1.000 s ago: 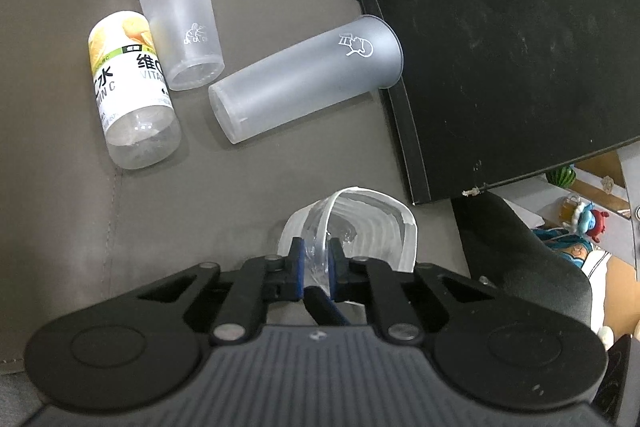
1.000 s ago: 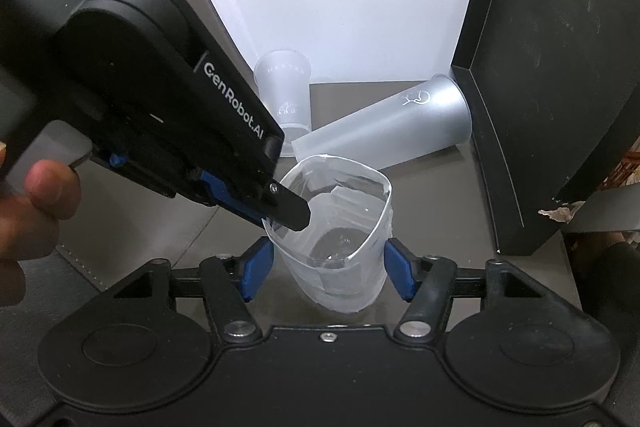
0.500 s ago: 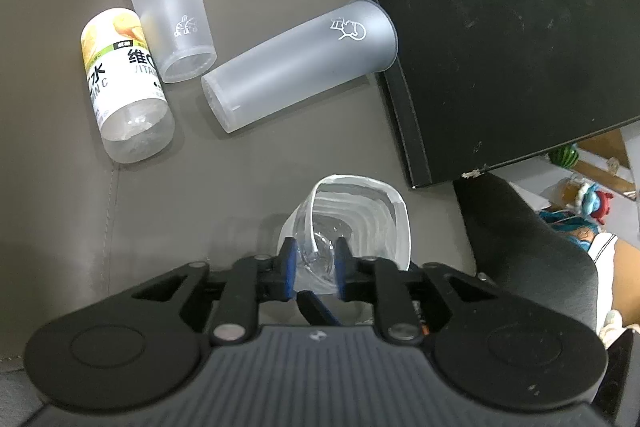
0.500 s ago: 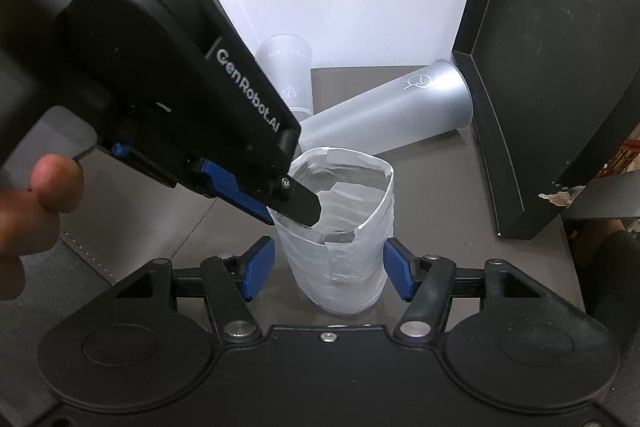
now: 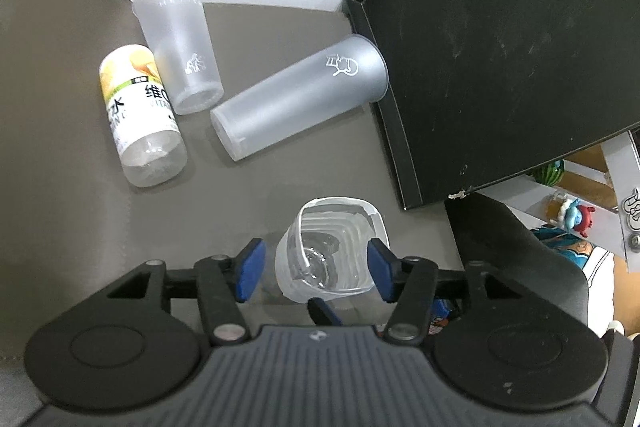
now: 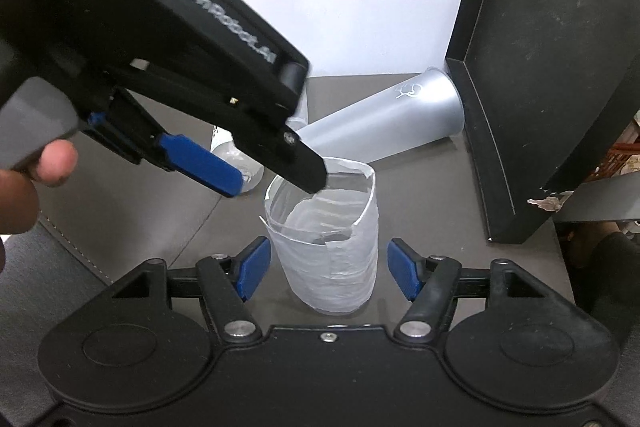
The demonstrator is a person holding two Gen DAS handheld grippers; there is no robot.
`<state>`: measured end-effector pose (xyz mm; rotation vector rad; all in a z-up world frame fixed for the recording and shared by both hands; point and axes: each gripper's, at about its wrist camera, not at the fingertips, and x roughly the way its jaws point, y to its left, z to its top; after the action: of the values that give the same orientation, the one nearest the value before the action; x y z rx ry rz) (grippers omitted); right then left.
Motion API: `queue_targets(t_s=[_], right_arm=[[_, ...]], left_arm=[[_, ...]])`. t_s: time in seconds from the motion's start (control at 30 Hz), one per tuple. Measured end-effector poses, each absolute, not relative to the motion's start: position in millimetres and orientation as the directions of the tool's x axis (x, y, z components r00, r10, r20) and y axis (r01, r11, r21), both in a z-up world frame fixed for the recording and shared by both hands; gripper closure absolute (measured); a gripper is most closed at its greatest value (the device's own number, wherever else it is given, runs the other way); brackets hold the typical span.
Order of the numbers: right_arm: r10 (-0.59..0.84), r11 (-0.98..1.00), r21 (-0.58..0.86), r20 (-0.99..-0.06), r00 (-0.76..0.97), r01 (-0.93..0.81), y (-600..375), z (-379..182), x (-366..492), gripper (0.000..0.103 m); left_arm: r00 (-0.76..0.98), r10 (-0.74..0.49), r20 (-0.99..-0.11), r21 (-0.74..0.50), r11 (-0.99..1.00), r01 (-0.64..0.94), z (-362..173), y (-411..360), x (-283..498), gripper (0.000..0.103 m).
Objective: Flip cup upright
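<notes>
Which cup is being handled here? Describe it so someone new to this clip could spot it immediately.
Start at the big black tray on the grey mat; off its near corner stands the taped cup, mouth up. Unlike the two frosted cups lying on their sides and the bottle beside them, it is short, clear, crinkled and wrapped in white tape.

Three cups: one upright (image 5: 332, 251), two lying (image 5: 298, 103) (image 5: 178, 43); one bottle (image 5: 140, 115); one black tray (image 5: 500, 39).
</notes>
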<state>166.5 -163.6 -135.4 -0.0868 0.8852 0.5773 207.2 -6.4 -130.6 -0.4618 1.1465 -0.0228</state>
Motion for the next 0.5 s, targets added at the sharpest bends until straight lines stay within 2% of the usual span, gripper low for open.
queue_targets(t_s=[0.17, 0.37, 0.5], right_arm=[[0.46, 0.843, 0.187, -0.737, 0.495, -0.504, -172, -126, 165, 0.034], [0.474, 0.842, 0.204, -0.724, 0.501, -0.5, -176, -117, 159, 0.033], [0.482, 0.841, 0.213, -0.714, 0.508, -0.498, -181, -114, 159, 0.03]], left_arm=[[0.437, -0.23, -0.869, -0.354, 0.907, -0.227, -122, -4, 196, 0.043], [0.459, -0.195, -0.867, -0.336, 0.908, -0.249, -111, 2, 179, 0.041], [0.471, -0.177, -0.864, -0.331, 0.906, -0.266, -104, 5, 165, 0.035]])
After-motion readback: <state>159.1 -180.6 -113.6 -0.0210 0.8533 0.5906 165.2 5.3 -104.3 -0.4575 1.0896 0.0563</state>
